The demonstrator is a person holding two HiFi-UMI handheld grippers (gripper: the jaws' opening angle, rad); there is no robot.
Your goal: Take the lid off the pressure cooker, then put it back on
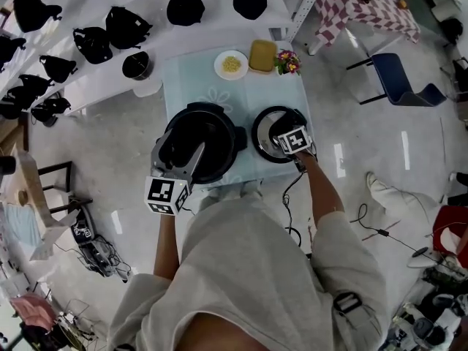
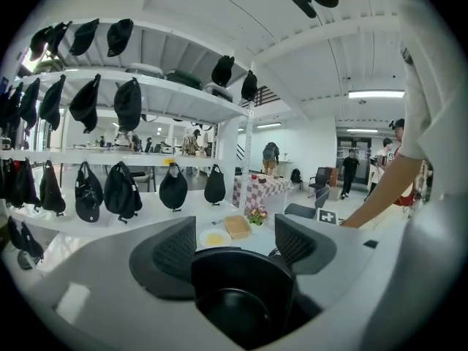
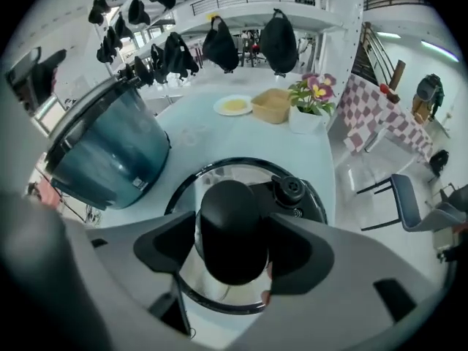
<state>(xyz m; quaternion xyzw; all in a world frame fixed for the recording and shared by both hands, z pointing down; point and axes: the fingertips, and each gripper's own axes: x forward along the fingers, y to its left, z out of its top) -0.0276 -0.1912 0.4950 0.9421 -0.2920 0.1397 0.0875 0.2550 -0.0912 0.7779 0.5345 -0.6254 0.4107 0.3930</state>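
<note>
The right claw is clenched on the black knob of the lid, which lies flat on the pale worktop, just right of the open pressure cooker. The left claw reaches over the cooker's near rim. Behind them on the worktop sit a plate of yellow food, a tan box and a small flower pot. A white shelf with black bags runs along the left. A checked table and a blue chair stand on the glossy floor.

In the left gripper view, the left claw is released, its jaws wide apart, with the cooker's black bowl between and below them; I cannot tell whether they touch it. Tiers of white shelving with hanging bags fill the left. Beyond are the checked table and people standing in a bright white hall.

In the right gripper view, the right claw grips the knob from both sides. The lid's rim rings it on the worktop. The cooker stands to the left.
</note>
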